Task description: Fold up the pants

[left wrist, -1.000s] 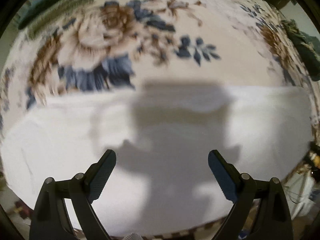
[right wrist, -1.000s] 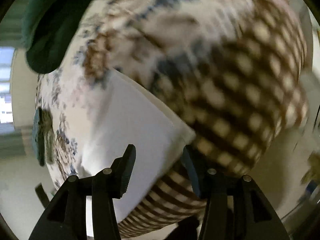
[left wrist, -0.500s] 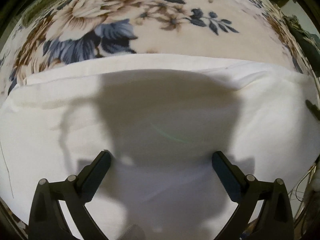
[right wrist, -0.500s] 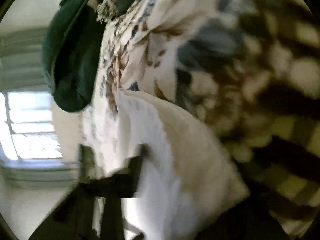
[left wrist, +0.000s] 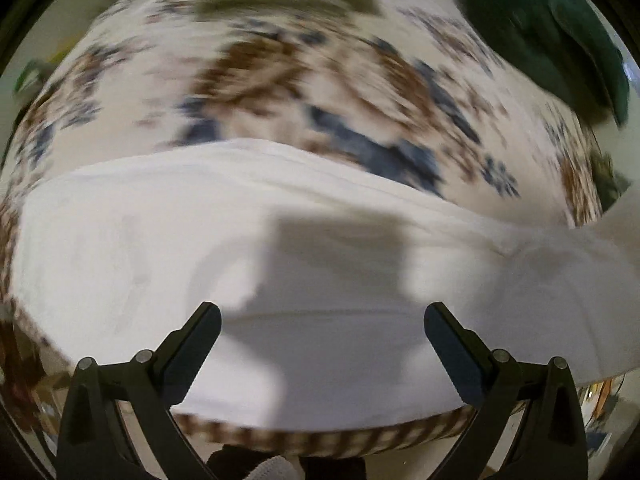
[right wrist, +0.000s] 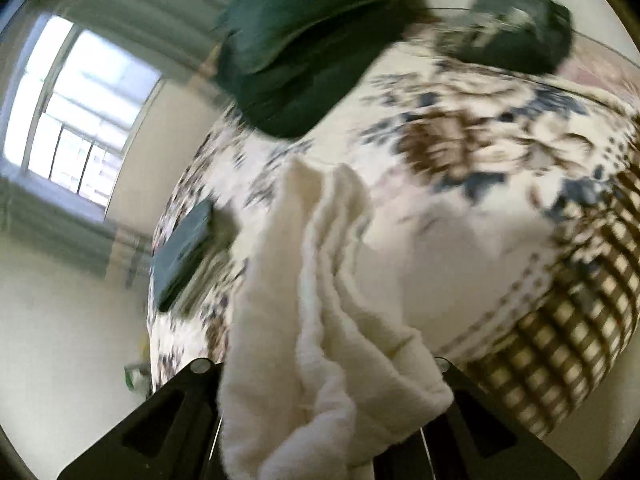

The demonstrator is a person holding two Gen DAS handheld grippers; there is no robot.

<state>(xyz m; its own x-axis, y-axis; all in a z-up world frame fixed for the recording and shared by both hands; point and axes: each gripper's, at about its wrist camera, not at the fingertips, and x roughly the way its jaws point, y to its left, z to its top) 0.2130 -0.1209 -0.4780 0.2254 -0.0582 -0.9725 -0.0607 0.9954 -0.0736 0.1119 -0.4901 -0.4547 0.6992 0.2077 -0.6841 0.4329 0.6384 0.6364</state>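
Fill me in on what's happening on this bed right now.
Someone with a handheld gripper in each hand is folding white pants on a floral bedspread. The right gripper has bunched white fabric between its fingers and appears to be lifting that end off the bed. The left gripper is open above the flat part of the pants, gripping nothing. Dark green cushions lie at the far side of the bed. Both views are motion-blurred.

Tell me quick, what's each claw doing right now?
Left gripper: open, empty, above the white pants.
Right gripper: shut on the pants, bunched between its fingers.
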